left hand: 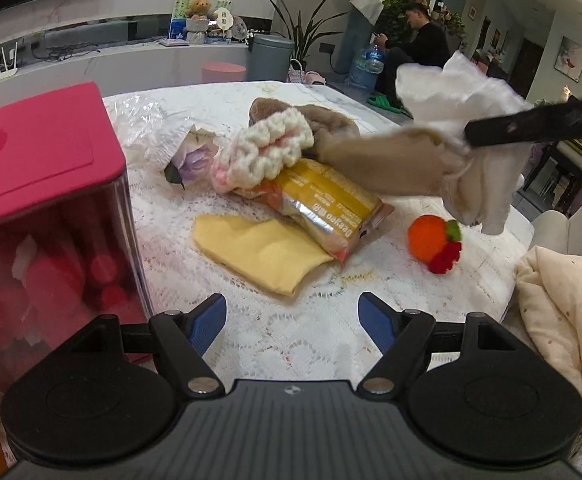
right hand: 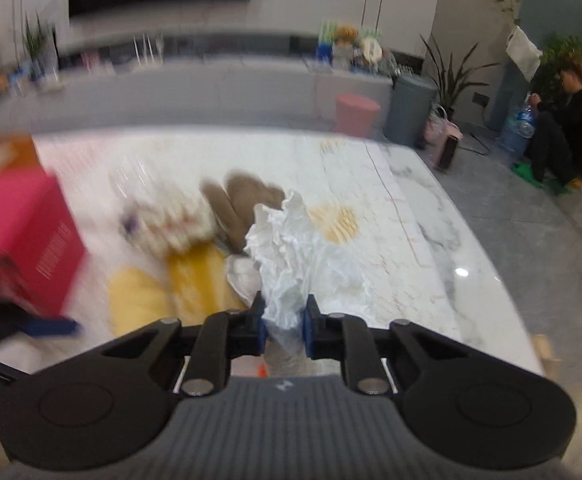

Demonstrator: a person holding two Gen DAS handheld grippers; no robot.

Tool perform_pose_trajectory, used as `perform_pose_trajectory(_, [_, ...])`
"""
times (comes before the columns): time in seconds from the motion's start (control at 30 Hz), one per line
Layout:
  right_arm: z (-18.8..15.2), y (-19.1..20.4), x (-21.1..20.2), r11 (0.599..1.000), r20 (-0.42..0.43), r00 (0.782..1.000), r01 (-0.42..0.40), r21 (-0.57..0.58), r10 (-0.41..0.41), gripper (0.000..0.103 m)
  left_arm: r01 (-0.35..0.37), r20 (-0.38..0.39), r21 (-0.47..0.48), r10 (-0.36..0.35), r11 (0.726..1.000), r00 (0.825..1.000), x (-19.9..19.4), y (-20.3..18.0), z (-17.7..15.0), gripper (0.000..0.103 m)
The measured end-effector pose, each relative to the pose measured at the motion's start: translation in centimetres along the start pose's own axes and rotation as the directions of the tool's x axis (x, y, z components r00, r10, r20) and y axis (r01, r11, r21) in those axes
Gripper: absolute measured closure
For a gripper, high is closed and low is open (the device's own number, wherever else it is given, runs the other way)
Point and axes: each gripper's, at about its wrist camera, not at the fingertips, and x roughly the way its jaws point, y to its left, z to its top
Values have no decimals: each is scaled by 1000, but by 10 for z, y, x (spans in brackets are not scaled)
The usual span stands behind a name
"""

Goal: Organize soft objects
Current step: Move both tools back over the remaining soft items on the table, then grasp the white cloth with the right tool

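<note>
1. The white cloth (right hand: 291,264), a thin crumpled fabric with ruffled edges, is pinched between the blue pads of the right claw (right hand: 285,326) and hangs clear above the counter (right hand: 391,208); from the left wrist view it bunches above the black finger and droops below it together with a beige piece.
2. The right claw is clamped on that cloth, its pads pressing the folds from both sides.
3. Below and left of it on the counter lies a pile of soft things: a chunky cream-and-pink crocheted piece (left hand: 267,148), a fuzzy brown plush item (left hand: 331,120) behind it, and a lilac fabric flower (left hand: 193,160) beside crinkled clear plastic.
4. A glossy yellow foil snack packet (left hand: 323,208) rests partly on a flat, smooth yellow cloth (left hand: 259,252).
5. A small round orange crocheted fruit (left hand: 431,240) with a green leaf and red bits sits apart to the right.
6. The counter is marble-patterned under a white lace cover (left hand: 291,320).
7. The left claw (left hand: 292,320) stands apart, holding nothing, near the lace.
8. A box with a pink lid (left hand: 35,152) and clear walls stands at the left.
</note>
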Motion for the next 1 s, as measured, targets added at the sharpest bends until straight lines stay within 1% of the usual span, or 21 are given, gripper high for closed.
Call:
perform_pose_trajectory(0.07, [-2, -8, -13, 991, 27, 995, -99, 90, 97, 87, -10, 8, 8, 10, 1000, 1000, -3, -1, 0, 14])
perform_pose_trajectory(0.13, [-4, -14, -17, 969, 36, 984, -180, 169, 176, 87, -17, 10, 16, 17, 1000, 1000, -4, -2, -1, 14])
perform_pose_trajectory(0.23, [-7, -13, -16, 947, 33, 971, -239, 217, 237, 87, 0, 9, 31, -1, 1000, 1000, -4, -4, 0, 14])
perform_pose_trajectory(0.3, [-8, -18, -9, 911, 30, 953, -296, 289, 300, 83, 8, 4, 37, -8, 999, 1000, -4, -4, 1, 14])
perform_pose_trajectory(0.33, [-9, -20, -5, 892, 24, 949, -305, 334, 315, 80, 10, 5, 33, -10, 999, 1000, -4, -4, 1, 14])
perform_pose_trajectory(0.37, [-10, -20, -2, 893, 10, 953, -288, 345, 303, 77, 12, 6, 31, -12, 999, 1000, -4, -4, 0, 14])
perform_pose_trajectory(0.4, [-9, -16, 2, 921, -19, 968, -230, 315, 249, 73, 12, 6, 32, -12, 999, 1000, -4, -4, -1, 14])
perform_pose_trajectory(0.43, [-8, -9, 6, 952, -44, 983, -158, 261, 176, 69, 11, 6, 33, -11, 999, 1000, -4, -4, 0, 14])
perform_pose_trajectory(0.47, [-9, -3, 11, 971, -66, 990, -104, 215, 121, 67, 9, 6, 34, -9, 999, 1000, -3, -4, 0, 14])
perform_pose_trajectory(0.5, [-10, 1, 18, 979, -91, 992, -74, 191, 93, 67, 6, 5, 35, -6, 999, 1000, -3, -4, -1, 14])
perform_pose_trajectory(0.57, [-11, 4, 30, 981, -131, 987, -64, 185, 89, 67, 3, 5, 39, -3, 999, 1000, -3, -4, -1, 14])
perform_pose_trajectory(0.7, [-8, 10, 41, 993, -133, 991, -11, 121, 27, 66, -1, -2, 38, 1, 999, 1000, 0, -5, -2, 14])
perform_pose_trajectory(0.73, [-7, 10, 44, 994, -139, 990, -1, 107, 16, 63, -2, -5, 35, 2, 999, 1000, 0, -5, -2, 14])
perform_pose_trajectory(0.77, [-7, 10, 46, 995, -143, 990, 9, 95, 4, 53, -2, -7, 33, 3, 999, 1000, 0, -5, -2, 14])
perform_pose_trajectory(0.8, [-7, 11, 49, 996, -146, 989, 26, 82, -13, 46, -2, -7, 32, 2, 999, 1000, 1, -5, -2, 14])
perform_pose_trajectory(0.83, [-7, 14, 52, 997, -148, 988, 50, 58, -41, 33, -2, -7, 31, 2, 1000, 1000, 1, -5, -2, 14])
perform_pose_trajectory(0.87, [-7, 15, 55, 997, -151, 986, 75, 25, -70, 29, -2, -6, 31, 2, 1000, 1000, 1, -5, -2, 14])
perform_pose_trajectory(0.93, [-9, 20, 62, 991, -152, 980, 123, -48, -129, 16, -1, -6, 32, 1, 999, 1000, 1, -5, -2, 14])
perform_pose_trajectory(1.0, [-11, 21, 69, 984, -149, 975, 150, -94, -163, 15, 0, -9, 32, 1, 999, 1000, 2, -5, -3, 14])
